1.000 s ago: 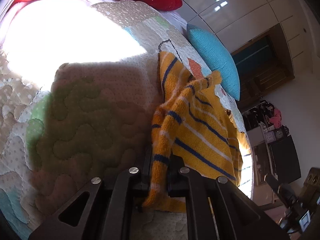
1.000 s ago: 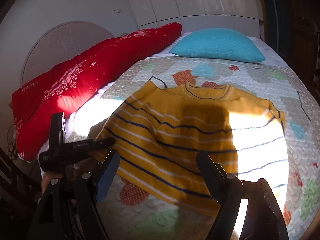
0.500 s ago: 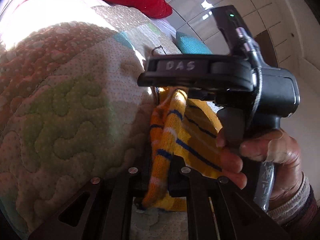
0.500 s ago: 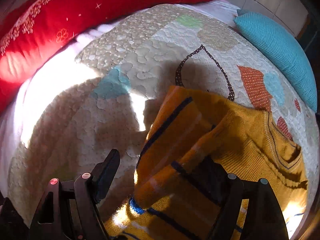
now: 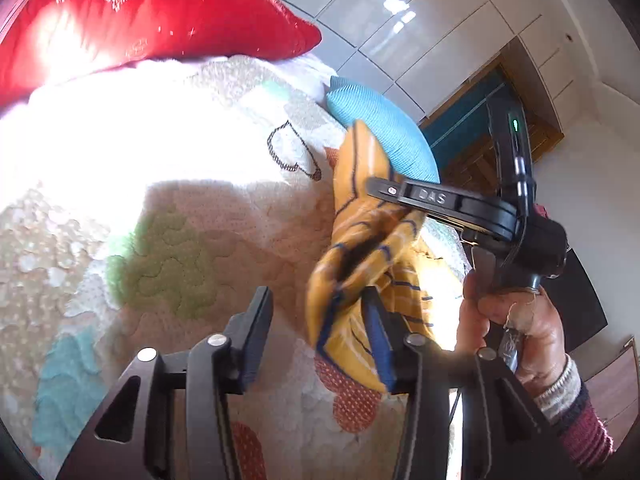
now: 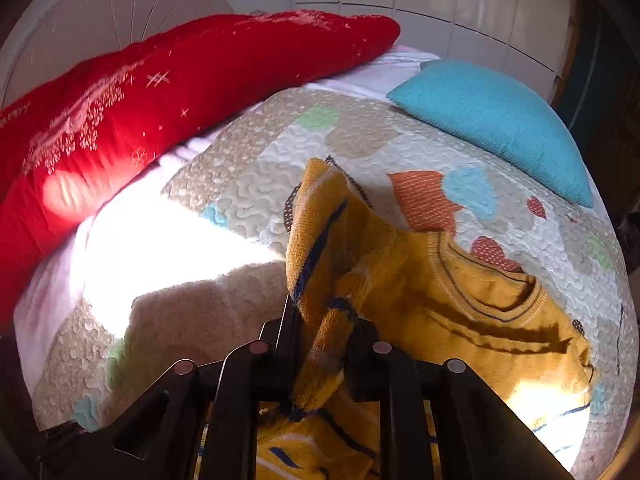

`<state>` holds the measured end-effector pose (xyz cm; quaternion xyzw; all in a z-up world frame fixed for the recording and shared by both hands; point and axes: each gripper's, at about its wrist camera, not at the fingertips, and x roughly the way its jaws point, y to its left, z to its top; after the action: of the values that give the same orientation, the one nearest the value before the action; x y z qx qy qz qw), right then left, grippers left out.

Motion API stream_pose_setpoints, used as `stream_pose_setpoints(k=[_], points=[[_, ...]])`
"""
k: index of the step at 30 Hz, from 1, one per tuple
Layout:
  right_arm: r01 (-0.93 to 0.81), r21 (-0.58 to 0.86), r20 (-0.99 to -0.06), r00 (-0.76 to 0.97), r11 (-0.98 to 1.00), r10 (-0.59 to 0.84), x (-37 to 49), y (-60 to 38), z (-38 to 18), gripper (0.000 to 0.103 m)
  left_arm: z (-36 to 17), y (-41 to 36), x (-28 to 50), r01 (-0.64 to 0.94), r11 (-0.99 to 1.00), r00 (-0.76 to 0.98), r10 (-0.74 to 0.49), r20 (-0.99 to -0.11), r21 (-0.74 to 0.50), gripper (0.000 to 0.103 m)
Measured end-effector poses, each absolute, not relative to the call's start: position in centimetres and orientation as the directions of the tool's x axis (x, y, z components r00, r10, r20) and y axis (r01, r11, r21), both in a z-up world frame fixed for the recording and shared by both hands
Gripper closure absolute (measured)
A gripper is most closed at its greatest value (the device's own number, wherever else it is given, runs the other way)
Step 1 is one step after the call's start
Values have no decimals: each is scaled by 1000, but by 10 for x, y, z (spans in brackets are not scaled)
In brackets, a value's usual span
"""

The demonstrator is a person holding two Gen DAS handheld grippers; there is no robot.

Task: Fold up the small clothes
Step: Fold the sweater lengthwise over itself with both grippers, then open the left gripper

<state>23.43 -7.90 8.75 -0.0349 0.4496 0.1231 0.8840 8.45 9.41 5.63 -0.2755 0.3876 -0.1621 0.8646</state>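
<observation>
A small yellow sweater (image 6: 460,300) with thin blue stripes lies on a patchwork quilt (image 6: 248,184), collar toward the right. My right gripper (image 6: 322,332) is shut on a bunched sleeve of the sweater and lifts it. In the left wrist view the right gripper (image 5: 400,216) holds that lifted sweater (image 5: 360,240) from the right, in a hand. My left gripper (image 5: 316,328) is open; the sweater hangs against its right finger (image 5: 380,344), and the left finger (image 5: 256,336) is bare.
A long red cushion (image 6: 160,92) lies along the far left of the bed. A turquoise pillow (image 6: 492,116) sits at the back right. White cupboard doors (image 5: 420,28) stand behind the bed. Sunlight washes out part of the quilt.
My left gripper has opened and let go of the sweater. My right gripper has closed on the sleeve and lifted it.
</observation>
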Motion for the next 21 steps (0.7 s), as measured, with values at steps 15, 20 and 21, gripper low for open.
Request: stream_pose_setpoints(k=[15,20,21], points=[[191,326,-764,630,926,139,125,-371,51,67,33,38,33,62,847,522,-478,-706,-528,46],[89,348,-685,704,933,188,91,-360,92,67,46,22,25,60,912,552,-369,-747,-406,44],[59,370,-668,711,927,222,86,-353,95,67,48,16,25,64,931,562,-332,-758,-360,44]])
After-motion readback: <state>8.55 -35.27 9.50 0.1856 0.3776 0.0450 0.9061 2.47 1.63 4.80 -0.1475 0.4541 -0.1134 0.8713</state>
